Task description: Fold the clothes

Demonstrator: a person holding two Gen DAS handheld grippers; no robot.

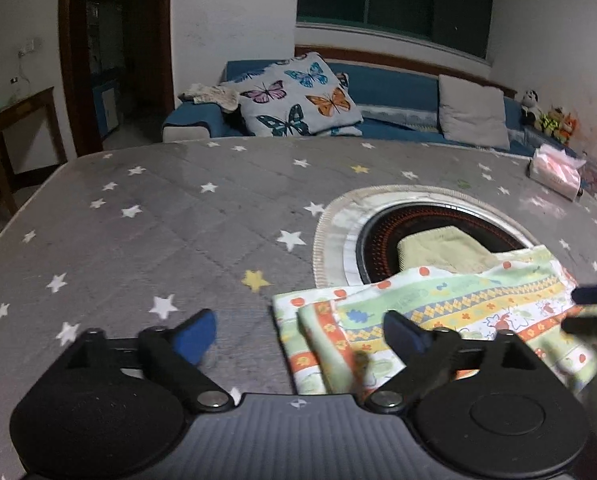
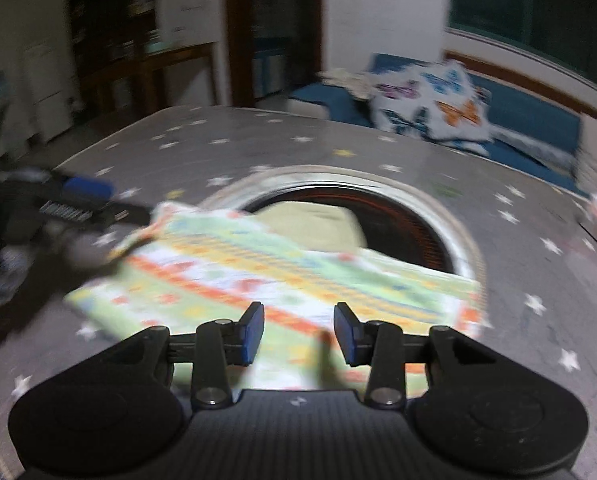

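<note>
A folded patterned cloth point(image 1: 450, 316) with green, yellow and orange bands lies on the grey star-print table cover point(image 1: 158, 216), partly over a round stove opening. It also shows in the right wrist view point(image 2: 282, 276), blurred. My left gripper point(image 1: 298, 332) is open, just above the cloth's left edge, holding nothing. My right gripper point(image 2: 299, 332) is open over the cloth's near edge, holding nothing. The right gripper's fingers point(image 1: 594, 308) show at the cloth's right end in the left wrist view. The left gripper point(image 2: 86, 200) shows by the cloth's far left corner in the right wrist view.
A round stove recess point(image 1: 382, 236) in the table holds a pale green folded cloth point(image 1: 446, 248). A pink tissue pack point(image 1: 556, 170) lies at the table's far right. A blue sofa point(image 1: 394, 92) with a butterfly pillow stands behind the table. A wooden side table point(image 1: 14, 120) is at left.
</note>
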